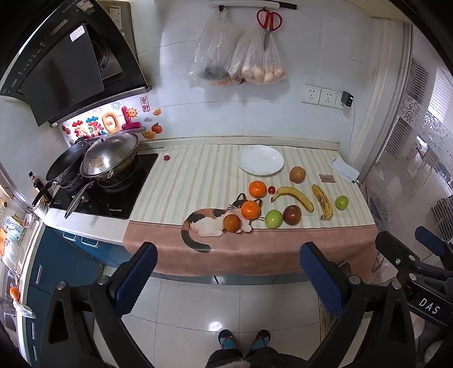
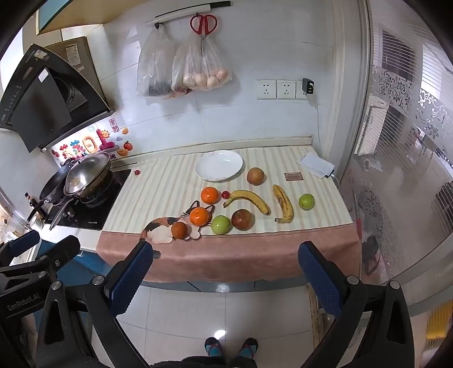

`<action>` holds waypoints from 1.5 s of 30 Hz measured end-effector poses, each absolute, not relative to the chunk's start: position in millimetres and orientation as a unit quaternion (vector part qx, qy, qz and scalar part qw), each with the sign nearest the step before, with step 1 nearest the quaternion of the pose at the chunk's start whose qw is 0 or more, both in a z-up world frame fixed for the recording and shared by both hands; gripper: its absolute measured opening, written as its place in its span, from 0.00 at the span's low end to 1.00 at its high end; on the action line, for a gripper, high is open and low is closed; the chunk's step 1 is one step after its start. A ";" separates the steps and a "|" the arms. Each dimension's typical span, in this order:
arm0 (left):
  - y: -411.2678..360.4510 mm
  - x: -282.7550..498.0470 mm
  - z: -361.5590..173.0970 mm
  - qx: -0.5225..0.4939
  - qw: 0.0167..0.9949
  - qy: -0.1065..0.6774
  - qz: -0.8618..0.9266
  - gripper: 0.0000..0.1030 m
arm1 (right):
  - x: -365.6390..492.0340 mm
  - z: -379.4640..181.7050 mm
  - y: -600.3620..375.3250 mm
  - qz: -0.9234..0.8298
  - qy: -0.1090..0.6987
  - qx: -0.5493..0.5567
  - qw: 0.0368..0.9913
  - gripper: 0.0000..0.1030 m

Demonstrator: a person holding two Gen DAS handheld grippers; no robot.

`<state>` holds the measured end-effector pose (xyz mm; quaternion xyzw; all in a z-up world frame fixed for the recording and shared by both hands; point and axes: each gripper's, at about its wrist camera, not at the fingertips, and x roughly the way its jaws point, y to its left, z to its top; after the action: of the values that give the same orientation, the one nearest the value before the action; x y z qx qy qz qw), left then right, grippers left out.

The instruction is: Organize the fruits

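Ten-odd fruits (image 1: 294,198) sit loose on the striped cloth (image 1: 198,181), plate (image 1: 260,160) bare at twelve o'clock of them. Round ones could roll off the near edge if nudged. Left gripper (image 1: 229,271) and right gripper (image 2: 226,269) hover back, jaws spread wide, holding nothing.

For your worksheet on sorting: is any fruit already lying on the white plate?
No, the white plate holds nothing; every fruit lies on the striped cloth.

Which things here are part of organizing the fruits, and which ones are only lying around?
For the job: white plate, two bananas, two oranges, green apples, left gripper, right gripper.

Just lying about: wok, scissors, paper.
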<state>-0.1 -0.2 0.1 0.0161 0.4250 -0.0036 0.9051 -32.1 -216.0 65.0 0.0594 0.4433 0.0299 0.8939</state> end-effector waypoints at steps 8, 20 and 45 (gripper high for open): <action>0.0 -2.1 3.5 0.012 0.905 0.425 -0.002 1.00 | -29.5 63.5 -217.1 0.031 0.443 0.062 0.894 1.00; -5.4 11.7 0.5 0.012 0.904 0.428 -0.009 1.00 | -21.6 63.2 -219.2 0.031 0.444 0.063 0.893 1.00; -7.7 17.3 -4.6 0.007 0.903 0.429 -0.012 1.00 | -11.4 55.7 -224.1 0.030 0.441 0.067 0.894 1.00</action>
<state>17.3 -7.7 -4.6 0.0072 0.4288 -0.0124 0.9033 -11.4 -224.1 55.7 0.0668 0.4412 0.0301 0.8944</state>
